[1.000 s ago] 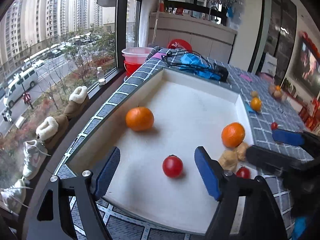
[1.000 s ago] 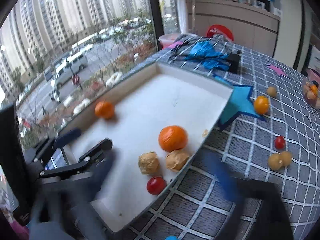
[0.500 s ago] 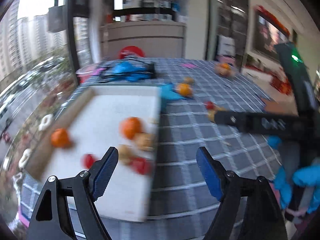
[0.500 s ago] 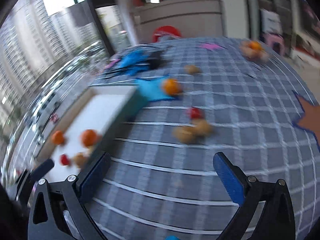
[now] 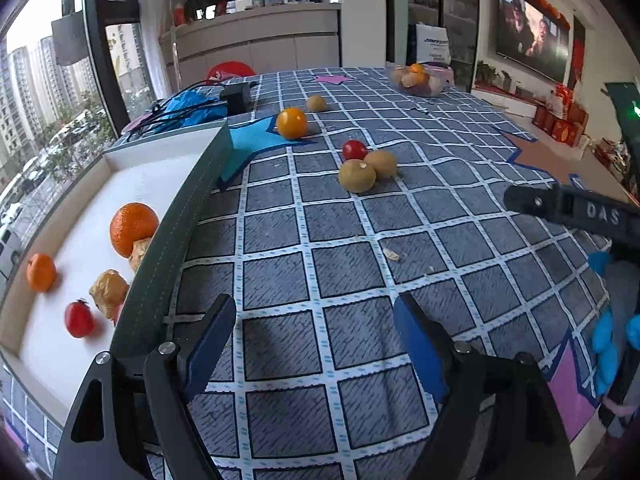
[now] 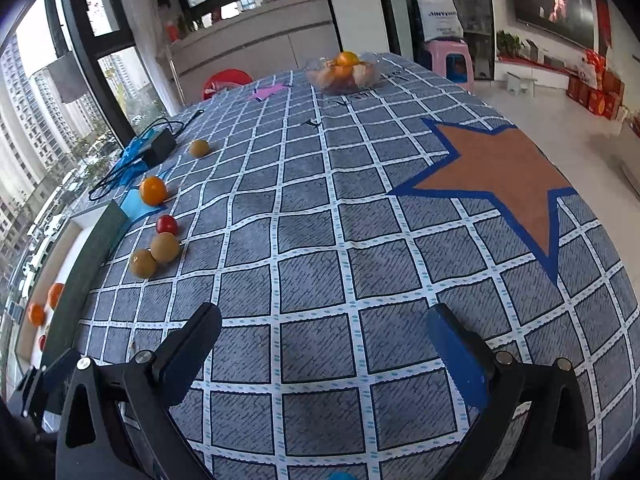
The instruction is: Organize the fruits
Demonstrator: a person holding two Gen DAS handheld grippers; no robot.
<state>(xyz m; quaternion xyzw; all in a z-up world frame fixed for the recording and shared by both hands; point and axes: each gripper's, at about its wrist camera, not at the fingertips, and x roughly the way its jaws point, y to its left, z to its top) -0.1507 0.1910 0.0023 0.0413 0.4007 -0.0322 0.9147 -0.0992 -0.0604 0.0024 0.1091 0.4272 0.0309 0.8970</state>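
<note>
A white tray (image 5: 160, 172) at the left holds a large orange (image 5: 133, 227), a small orange (image 5: 41, 272), a red tomato (image 5: 79, 319) and tan fruits (image 5: 109, 289). Loose on the checked tablecloth lie two tan round fruits (image 5: 357, 175), a red tomato (image 5: 354, 149), a yellow-orange fruit (image 5: 291, 123) and a small tan fruit (image 5: 316, 103). My left gripper (image 5: 316, 344) is open and empty over bare cloth beside the tray. My right gripper (image 6: 332, 340) is open and empty over bare cloth, right of the loose fruits (image 6: 164, 246).
A clear bowl of fruit (image 6: 344, 72) stands at the far end of the table. A black adapter with cables on blue cloth (image 5: 236, 102) lies behind the tray. A brown star patch (image 6: 500, 172) marks the cloth at the right. The window is along the left.
Both grippers have swung right, away from over the tray, and now face the open tablecloth with the loose fruits. Both stay open and empty.
</note>
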